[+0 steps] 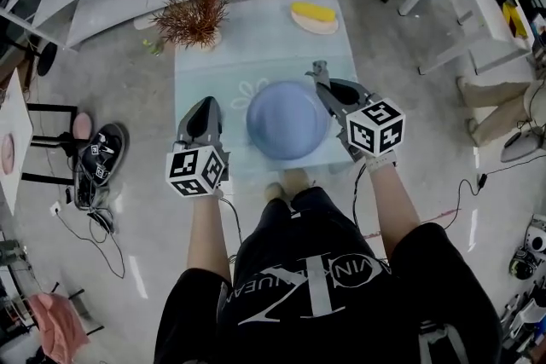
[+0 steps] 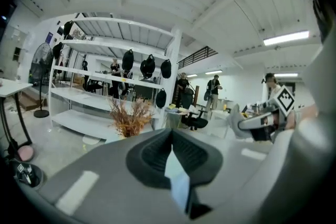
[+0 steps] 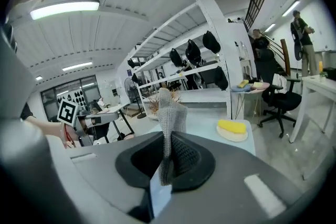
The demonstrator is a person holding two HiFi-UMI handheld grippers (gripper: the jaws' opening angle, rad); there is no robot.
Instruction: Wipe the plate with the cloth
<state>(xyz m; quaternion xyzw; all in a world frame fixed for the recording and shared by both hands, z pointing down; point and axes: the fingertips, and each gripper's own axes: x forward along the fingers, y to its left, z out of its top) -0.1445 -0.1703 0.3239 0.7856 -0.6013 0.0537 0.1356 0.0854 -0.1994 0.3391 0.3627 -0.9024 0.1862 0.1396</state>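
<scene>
The plate point(image 1: 287, 119), blue and round, is seen on the pale table point(image 1: 256, 55) between the two grippers in the head view. It lies at 3 o'clock of the left gripper point(image 1: 205, 104) and at 7 o'clock of the right gripper point(image 1: 324, 85). The plate's rim at 2 o'clock is overlapped by the right gripper's body; contact there cannot be told. The cloth point(image 1: 319, 69), grey mesh, is held just off the plate's 1 o'clock edge and is not laid on it.

The plate is not shown in either gripper view. In the head view the cloth is only a small grey scrap, and whether it touches the table cannot be told. Whether the plate sits upright or upturned is not clear.

In the right gripper view, the right gripper point(image 3: 168, 139) is seen clamped on the cloth point(image 3: 169, 110), which sticks up past the jaw tips. In the left gripper view, the left gripper point(image 2: 171, 136) is seen with jaws brought together at the tips and nothing between them.

A dried plant point(image 1: 192, 13) is placed at the table's 11 o'clock corner. A yellow item on a small dish point(image 1: 313, 13) is placed at the 1 o'clock corner.
</scene>
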